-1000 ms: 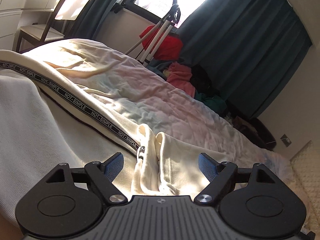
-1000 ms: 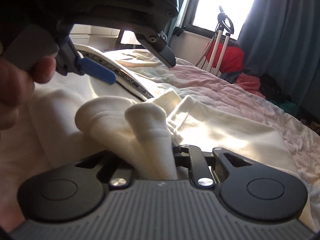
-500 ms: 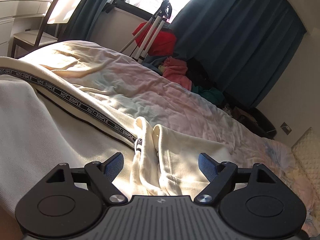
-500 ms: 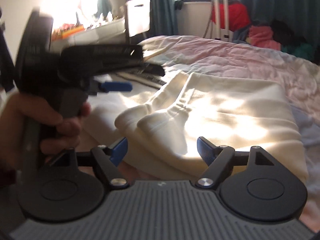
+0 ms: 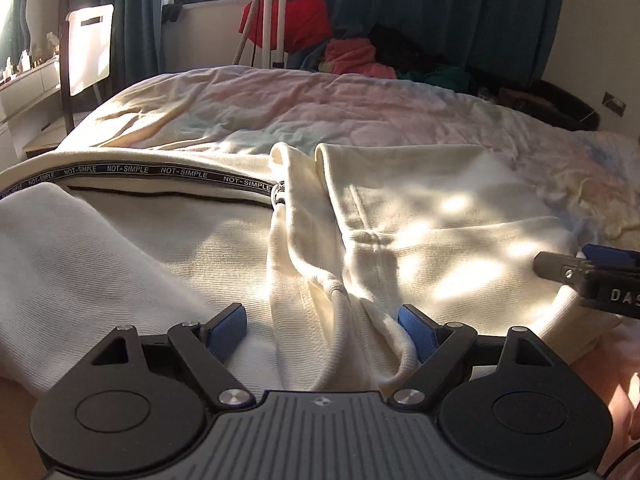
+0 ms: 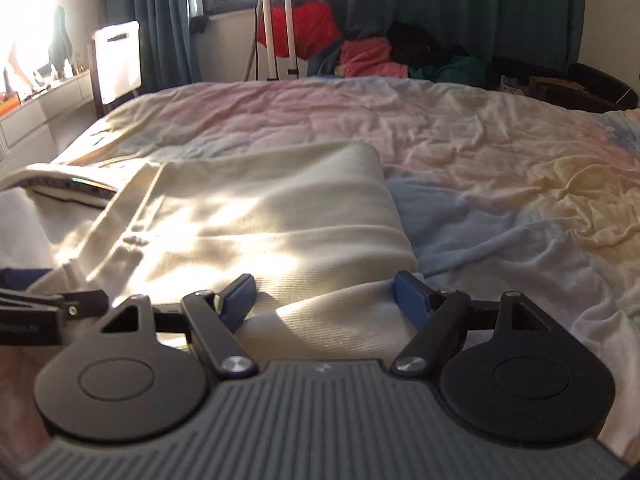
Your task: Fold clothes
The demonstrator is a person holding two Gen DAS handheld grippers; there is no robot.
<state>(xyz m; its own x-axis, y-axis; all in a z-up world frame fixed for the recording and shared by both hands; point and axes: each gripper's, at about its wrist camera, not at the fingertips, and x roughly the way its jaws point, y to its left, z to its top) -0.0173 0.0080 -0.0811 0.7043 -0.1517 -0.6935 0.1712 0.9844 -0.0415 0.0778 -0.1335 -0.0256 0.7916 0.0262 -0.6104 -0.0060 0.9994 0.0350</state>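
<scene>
1. Grippers come first, at the bottom of each picture. The left gripper (image 5: 322,330) has its blue pads wide apart, and they hold nothing.
2. A rumpled fold of the cream garment (image 5: 420,216) lies between those pads but is not pinched.
3. The right gripper (image 6: 324,294) also has its blue pads wide apart. Its jaws have just been opening, and the cloth lies loose between them.
4. In the left view, the tip of the right gripper pokes in at the right edge, just over the garment's edge.
5. In the right view, the left gripper's tip shows at the left edge.
6. The garment lies spread in the lower and middle part of both pictures, on the bed (image 6: 480,152).
7. A black band with the words NOT-SIMPLE (image 5: 160,172) runs across the garment at the middle left of the left view.
8. Past the bed, a white chair (image 5: 88,52) stands at the upper left.
9. A red bag (image 6: 304,28) and a heap of clothes (image 6: 372,60) sit at the top middle.
10. Dark green curtains (image 5: 460,8) hang behind them.
</scene>
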